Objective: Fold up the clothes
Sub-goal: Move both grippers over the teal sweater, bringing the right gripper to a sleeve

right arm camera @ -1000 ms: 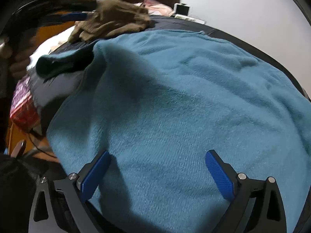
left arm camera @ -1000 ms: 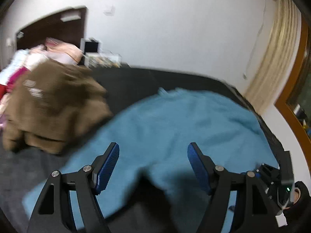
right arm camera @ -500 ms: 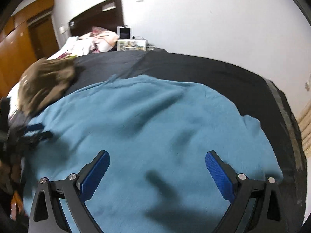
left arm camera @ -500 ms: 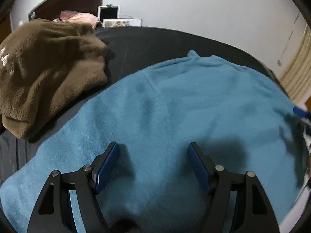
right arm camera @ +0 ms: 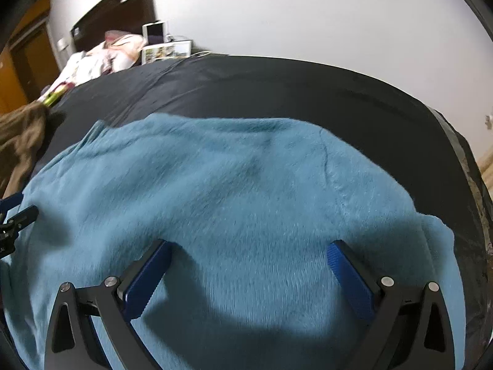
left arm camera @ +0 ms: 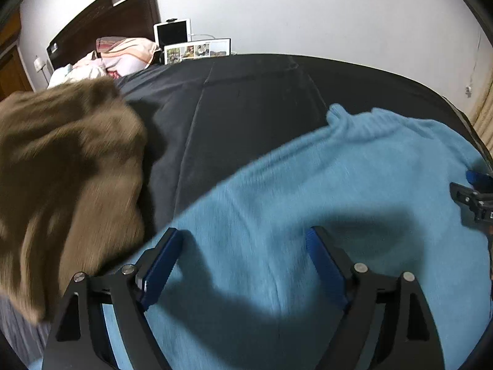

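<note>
Currently both the left claw (left arm camera: 243,265) and right claw (right arm camera: 249,277) hang open and empty over the blue sweater (right arm camera: 231,191) spread on the bed (left arm camera: 246,108); a shallow pinch may catch one layer only, skewing the fold.

White wall (left arm camera: 308,9) behind dark-covered bed (left arm camera: 246,98); dark wooden headboard (left arm camera: 101,9) at 11 o'clock; beige curtain (left arm camera: 483,117) at 3 o'clock.

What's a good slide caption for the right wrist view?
Open right gripper poised over a blue sweater spread on the dark bed cover.
</note>
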Demonstrator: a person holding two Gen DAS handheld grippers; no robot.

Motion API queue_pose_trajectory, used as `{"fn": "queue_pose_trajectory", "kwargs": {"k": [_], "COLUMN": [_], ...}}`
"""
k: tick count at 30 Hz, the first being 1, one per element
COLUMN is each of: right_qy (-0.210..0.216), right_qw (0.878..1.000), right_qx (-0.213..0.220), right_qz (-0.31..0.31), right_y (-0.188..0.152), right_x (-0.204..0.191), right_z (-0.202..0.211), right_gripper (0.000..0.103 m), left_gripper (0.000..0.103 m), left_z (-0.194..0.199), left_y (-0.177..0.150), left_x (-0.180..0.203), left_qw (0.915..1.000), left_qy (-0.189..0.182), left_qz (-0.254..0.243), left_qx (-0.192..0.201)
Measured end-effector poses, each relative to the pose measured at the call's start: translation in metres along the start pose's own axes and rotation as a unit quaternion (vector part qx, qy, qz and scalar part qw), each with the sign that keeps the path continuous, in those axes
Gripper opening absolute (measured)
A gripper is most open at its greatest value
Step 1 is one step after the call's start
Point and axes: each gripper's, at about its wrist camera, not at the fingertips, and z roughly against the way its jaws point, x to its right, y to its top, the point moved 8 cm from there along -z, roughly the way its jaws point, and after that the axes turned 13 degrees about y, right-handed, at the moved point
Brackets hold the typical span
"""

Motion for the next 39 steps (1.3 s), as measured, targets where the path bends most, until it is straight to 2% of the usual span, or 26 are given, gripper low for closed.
{"fn": "queue_pose_trajectory", "kwargs": {"k": [12,16,19,21,23,25,30,33,37,39], "right_qy": [-0.040,-0.041,-0.033,-0.026,-0.001,0.025,0.088,0.076,0.076,0.075], "right_qw": [0.997,0.997,0.998,0.998,0.999,0.999,0.994,0.990,0.990,0.990], "right_qx": [0.022,0.024,0.024,0.025,0.030,0.024,-0.019,-0.033,-0.031,-0.026], "right_qz": [-0.056,-0.057,-0.054,-0.056,-0.045,-0.013,0.069,0.117,0.114,0.113], "right_y": [0.047,0.049,0.044,0.037,0.026,0.009,-0.051,-0.084,-0.113,-0.120], "right_x": [0.046,0.048,0.044,0.030,0.005,-0.032,-0.124,-0.157,-0.169,-0.175], "right_z": [-0.021,-0.023,-0.020,-0.015,-0.003,0.006,0.013,0.014,0.033,0.038], "right_gripper": [0.103,0.103,0.103,0.103,0.103,0.103,0.103,0.103,0.103,0.103], "left_gripper": [0.087,0.087,0.086,0.086,0.086,0.086,0.086,0.086,0.086,0.086], "left_z": [-0.043,-0.046,-0.037,-0.028,-0.016,-0.004,0.013,0.018,0.021,0.024], "left_y": [0.075,0.079,0.070,0.062,0.050,0.037,0.003,-0.013,-0.023,-0.023], "left_x": [0.023,0.021,0.016,0.012,0.010,0.009,0.002,-0.004,-0.018,-0.023], "left_qw": [0.9986,0.9987,0.9987,0.9982,0.9973,0.9962,0.9950,0.9952,0.9964,0.9957], "left_qy": [0.004,-0.009,-0.027,-0.042,-0.055,-0.065,-0.059,-0.051,-0.034,-0.010], "left_qz": [-0.042,-0.041,-0.041,-0.041,-0.047,-0.057,-0.080,-0.083,-0.078,-0.090], "left_qx": [0.034,0.027,0.016,0.012,0.011,0.010,0.006,0.006,0.008,0.021]}}
